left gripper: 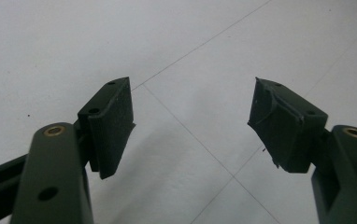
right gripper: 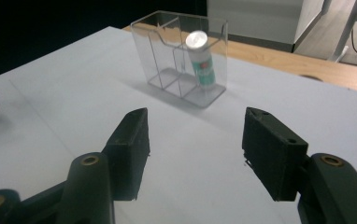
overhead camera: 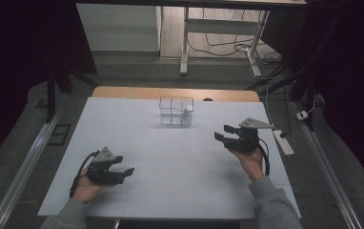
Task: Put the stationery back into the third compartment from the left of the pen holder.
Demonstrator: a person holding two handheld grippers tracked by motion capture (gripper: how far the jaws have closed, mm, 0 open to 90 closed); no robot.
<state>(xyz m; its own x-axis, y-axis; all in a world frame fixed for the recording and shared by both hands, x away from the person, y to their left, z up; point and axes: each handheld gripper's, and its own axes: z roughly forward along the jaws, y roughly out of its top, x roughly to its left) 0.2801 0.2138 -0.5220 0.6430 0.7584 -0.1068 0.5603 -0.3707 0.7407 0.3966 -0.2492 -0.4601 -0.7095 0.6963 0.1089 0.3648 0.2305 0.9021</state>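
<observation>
Looking down from the high view, the white surface (overhead camera: 170, 162) spreads wide, with a clear plastic divided organizer (overhead camera: 176, 111) standing near its far edge, just short of the bare wooden strip behind. A small bottle with a green label (overhead camera: 187, 114) stands in the organizer's right compartment. The left tool (overhead camera: 125, 165) lies low near the near left corner, its jaws apart and nothing between them. The right tool (overhead camera: 223, 132) hovers toward the right edge, jaws apart and empty, well apart from the organizer; open surface lies between both tools and the box.

In the left gripper view, the left tool (left gripper: 190, 121) points down at bare surface crossed by thin seam lines, its jaws wide apart with nothing between them.

In the right gripper view, the right tool (right gripper: 195, 140) faces the organizer (right gripper: 167, 56) across an open stretch of surface, jaws spread and empty. The bottle (right gripper: 201, 58) leans slightly inside the end compartment, silver cap up. The surface's far edge runs close behind the organizer.
</observation>
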